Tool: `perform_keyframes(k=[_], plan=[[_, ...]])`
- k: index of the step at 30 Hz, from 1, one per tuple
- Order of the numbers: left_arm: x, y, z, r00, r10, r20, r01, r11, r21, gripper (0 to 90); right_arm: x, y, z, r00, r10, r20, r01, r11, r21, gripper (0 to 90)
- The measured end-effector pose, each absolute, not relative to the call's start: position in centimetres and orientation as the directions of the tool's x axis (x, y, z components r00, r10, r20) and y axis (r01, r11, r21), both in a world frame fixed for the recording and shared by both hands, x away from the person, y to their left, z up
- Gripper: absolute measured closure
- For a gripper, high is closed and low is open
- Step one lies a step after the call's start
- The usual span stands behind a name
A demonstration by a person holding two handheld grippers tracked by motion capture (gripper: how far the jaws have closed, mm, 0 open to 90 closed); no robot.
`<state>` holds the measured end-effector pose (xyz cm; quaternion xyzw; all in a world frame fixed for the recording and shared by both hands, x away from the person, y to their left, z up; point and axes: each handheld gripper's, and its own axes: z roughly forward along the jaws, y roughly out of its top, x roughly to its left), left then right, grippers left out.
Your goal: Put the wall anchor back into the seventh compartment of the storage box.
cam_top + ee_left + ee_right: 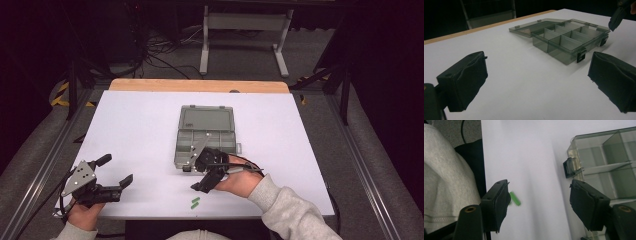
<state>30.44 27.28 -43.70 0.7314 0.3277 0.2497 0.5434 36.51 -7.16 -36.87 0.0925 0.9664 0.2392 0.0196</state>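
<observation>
A smoky clear compartment box (205, 137) lies open mid-table, its lid (206, 119) folded flat behind it and its cells looking empty. My right gripper (196, 175) hovers just in front of the box's near edge, jaws apart and nothing between them. In the right gripper view the box's corner and black latch (570, 167) sit past the right pad, and a small green piece (515, 198) lies on the table beside the left pad. From above, two small green pieces (195, 202) rest near the table's front edge. My left gripper (116, 170) is open at the front left and holds nothing.
The white table top (140, 130) has a wooden strip along its far edge (200, 85). A grey sleeve (290, 212) comes in from the bottom right. In the left gripper view the box (564, 42) lies ahead, with a jaw of my right gripper (617, 16) at the top right.
</observation>
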Motion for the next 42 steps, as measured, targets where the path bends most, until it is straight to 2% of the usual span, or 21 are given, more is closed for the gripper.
perform_keyframes(k=[32,42], plan=[[30.4,27.3,-43.7,0.66,0.751,0.01,0.208,-0.196,0.958,2.7,35.3,-5.6,-41.8,-0.985,0.155,0.072,0.171,0.913,0.371,33.4],[30.4,27.3,-43.7,0.661,0.75,0.011,0.208,-0.197,0.958,2.8,35.3,-5.3,-42.4,-0.988,0.143,0.06,0.155,0.92,0.359,42.7]])
